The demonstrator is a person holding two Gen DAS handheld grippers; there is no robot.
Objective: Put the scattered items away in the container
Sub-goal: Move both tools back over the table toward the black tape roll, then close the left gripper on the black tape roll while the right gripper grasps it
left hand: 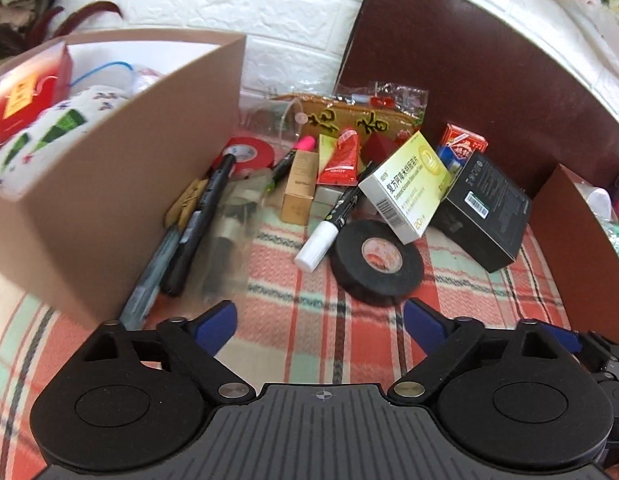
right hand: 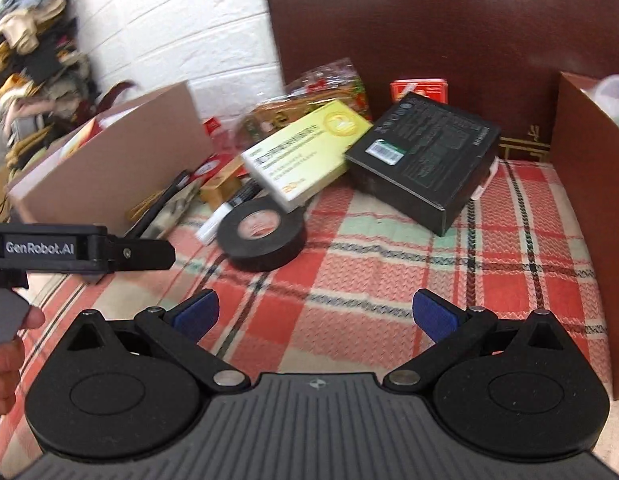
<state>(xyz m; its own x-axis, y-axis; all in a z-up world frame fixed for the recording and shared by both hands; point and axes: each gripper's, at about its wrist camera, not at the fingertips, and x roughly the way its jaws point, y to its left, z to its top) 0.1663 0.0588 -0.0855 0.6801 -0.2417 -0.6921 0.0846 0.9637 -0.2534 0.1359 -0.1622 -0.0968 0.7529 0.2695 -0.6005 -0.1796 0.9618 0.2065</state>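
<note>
Plaid cloth (right hand: 349, 304), woven and slightly ribbed, covers the surface that carries everything; whether a desk or a bed lies under it I cannot tell. Both the left gripper (left hand: 319, 320) and the right gripper (right hand: 315, 312) hover with fingers spread wide and nothing held. The cardboard container (left hand: 121, 184) stands at the left edge, already partly filled. Just ahead lies a matte black tape roll (left hand: 377, 262), flat on its side, with a glossy pill box (left hand: 405, 188) leaning over its far rim and a white-capped marker (left hand: 329, 222) beside it. The tape looks like the next pick: straddle one wall of the ring, one finger through the hole, and lift straight so the box slides off gently. A hard-edged black carton (right hand: 425, 156) sits towards the right edge.
</note>
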